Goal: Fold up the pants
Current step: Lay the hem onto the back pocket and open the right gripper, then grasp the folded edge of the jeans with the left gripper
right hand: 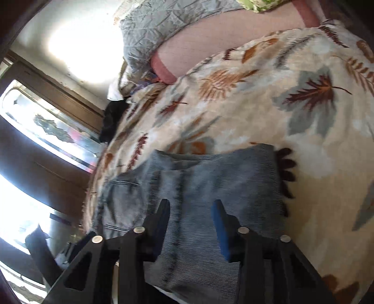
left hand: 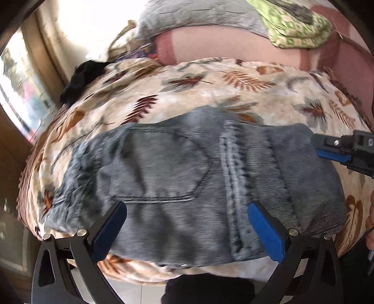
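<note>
The grey-blue washed jeans [left hand: 187, 175] lie folded into a compact block on the leaf-patterned blanket [left hand: 187, 84], back pocket up. My left gripper [left hand: 187, 210] is open, its blue-padded fingers [left hand: 264, 229] spread wide just over the near edge of the jeans, holding nothing. My right gripper [left hand: 327, 149] shows at the right end of the jeans in the left wrist view. In the right wrist view the same jeans [right hand: 198, 177] lie under my right gripper [right hand: 190, 210], whose fingers [right hand: 219, 224] stand apart with denim between and below them; I cannot tell whether they touch it.
The blanket [right hand: 292, 105] covers a bed. A pink bolster [left hand: 222, 46], a grey quilt [left hand: 198, 14] and a green-patterned cloth [left hand: 296, 25] lie at the far end. A black garment [left hand: 81, 77] sits at the far left edge. A window and wooden frame [right hand: 46, 121] are at left.
</note>
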Demonstrator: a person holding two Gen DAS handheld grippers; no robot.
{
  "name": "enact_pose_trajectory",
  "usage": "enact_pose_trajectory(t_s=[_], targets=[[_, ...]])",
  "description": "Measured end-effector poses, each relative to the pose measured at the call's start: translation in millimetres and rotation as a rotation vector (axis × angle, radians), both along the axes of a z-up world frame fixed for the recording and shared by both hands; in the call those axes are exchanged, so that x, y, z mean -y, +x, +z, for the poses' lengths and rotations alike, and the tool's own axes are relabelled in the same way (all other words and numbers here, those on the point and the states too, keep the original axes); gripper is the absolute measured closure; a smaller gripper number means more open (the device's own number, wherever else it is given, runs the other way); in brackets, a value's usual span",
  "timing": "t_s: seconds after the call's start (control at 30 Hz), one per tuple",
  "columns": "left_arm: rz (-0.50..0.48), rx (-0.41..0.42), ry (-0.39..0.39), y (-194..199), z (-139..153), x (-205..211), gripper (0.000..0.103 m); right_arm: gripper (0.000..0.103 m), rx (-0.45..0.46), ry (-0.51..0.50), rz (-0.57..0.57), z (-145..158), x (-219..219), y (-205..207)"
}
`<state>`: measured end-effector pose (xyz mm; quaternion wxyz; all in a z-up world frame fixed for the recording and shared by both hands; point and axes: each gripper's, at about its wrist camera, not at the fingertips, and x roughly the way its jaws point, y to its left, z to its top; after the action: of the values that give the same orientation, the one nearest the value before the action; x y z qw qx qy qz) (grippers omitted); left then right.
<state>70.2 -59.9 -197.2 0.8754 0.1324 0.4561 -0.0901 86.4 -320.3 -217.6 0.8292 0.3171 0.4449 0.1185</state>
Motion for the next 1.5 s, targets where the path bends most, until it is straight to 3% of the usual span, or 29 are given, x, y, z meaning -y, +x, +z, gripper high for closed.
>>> enact_pose_trajectory(t_s=[0.17, 0.23, 0.33, 0.43, 0.6, 0.73, 0.83, 0.9, 1.0, 1.2, 1.37, 1.5], targets=[[-0.013, -0.006, 0.153, 6, -29, 18, 0.000, 0.064, -0.075, -0.087, 0.039, -26, 2, -12], [-0.004, -0.021, 0.107, 9, -31, 11, 0.000, 0.064, -0.090, -0.122, 0.075, -33, -3, -18], [0.013, -0.027, 0.127, 14, -27, 8, 0.000, 0.064, -0.082, -0.178, 0.142, -29, -9, -28], [0.026, -0.002, 0.133, 25, -18, 7, 0.000, 0.064, -0.065, -0.156, 0.169, -19, -6, -27], [0.038, 0.035, 0.115, 58, -2, 20, 0.000, 0.064, 0.014, -0.124, 0.062, -4, 15, 1], [0.045, 0.055, 0.180, 90, -12, 41, 0.000, 0.064, 0.003, -0.146, 0.006, -14, 25, 28], [0.068, 0.050, 0.285, 110, -30, 54, 0.000, 0.066, -0.064, -0.117, 0.007, -37, 29, 47], [0.093, 0.026, 0.291, 118, -36, 50, 0.000, 0.066, -0.042, -0.100, 0.002, -37, 31, 44], [0.110, 0.005, 0.231, 111, -28, 39, 0.000, 0.066, 0.001, -0.115, 0.010, -26, 31, 34], [0.014, 0.003, 0.167, 54, -15, 26, 0.000, 0.066, 0.066, -0.102, 0.141, -5, 1, -7], [-0.081, 0.036, 0.246, 17, -31, 32, 0.000, 0.066, 0.020, -0.225, 0.230, -14, -38, -40], [-0.080, 0.050, 0.263, 9, -31, 27, 0.000, 0.066, -0.015, -0.338, 0.262, -29, -57, -63]])
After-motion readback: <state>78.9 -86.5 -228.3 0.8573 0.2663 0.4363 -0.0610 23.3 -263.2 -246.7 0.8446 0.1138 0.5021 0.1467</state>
